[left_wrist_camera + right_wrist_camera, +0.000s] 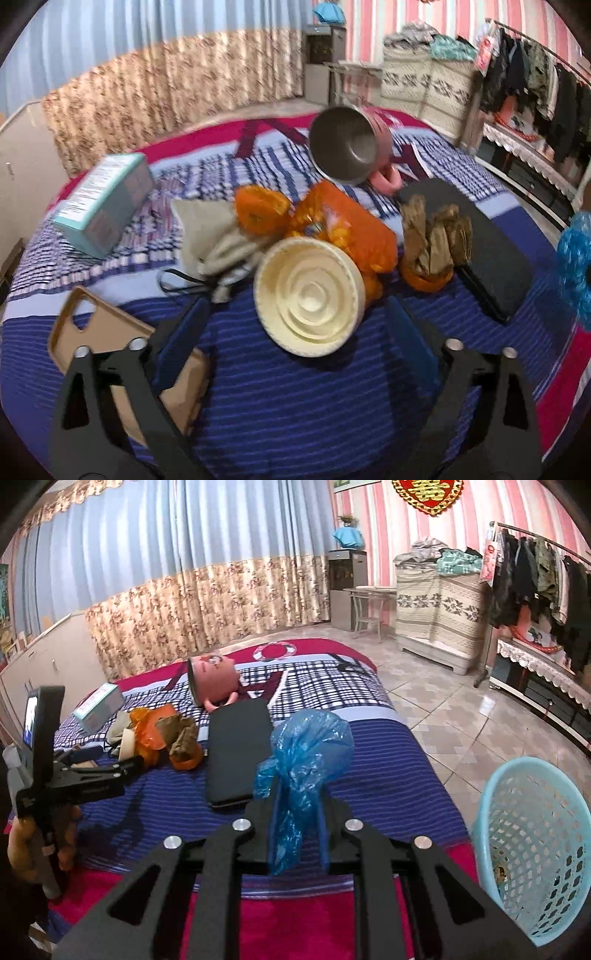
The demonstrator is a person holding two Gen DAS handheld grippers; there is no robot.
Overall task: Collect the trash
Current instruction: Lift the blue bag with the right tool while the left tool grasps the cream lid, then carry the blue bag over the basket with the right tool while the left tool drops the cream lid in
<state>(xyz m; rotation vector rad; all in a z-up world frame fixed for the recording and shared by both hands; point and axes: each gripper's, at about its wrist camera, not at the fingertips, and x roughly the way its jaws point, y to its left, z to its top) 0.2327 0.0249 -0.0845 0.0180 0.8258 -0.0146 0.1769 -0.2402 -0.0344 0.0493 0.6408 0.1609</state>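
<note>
My right gripper (298, 805) is shut on a crumpled blue plastic bag (306, 746) and holds it above the bed's near edge; the bag also shows at the right edge of the left wrist view (576, 258). A light blue mesh trash basket (532, 849) stands on the floor to its right. My left gripper (295, 325) is open, its fingers either side of a cream ridged paper bowl (308, 295). Behind the bowl lie an orange plastic wrapper (340, 225), an orange cup (260, 206), and crumpled brown paper (432, 232) in an orange cup.
On the striped bedspread (295, 406) lie a teal box (103, 203), a beige drawstring pouch (218, 236), a tan phone case (92, 332), a black flat case (487, 251) and a tipped pink metal pot (347, 144). Tiled floor (461, 716) lies right of the bed.
</note>
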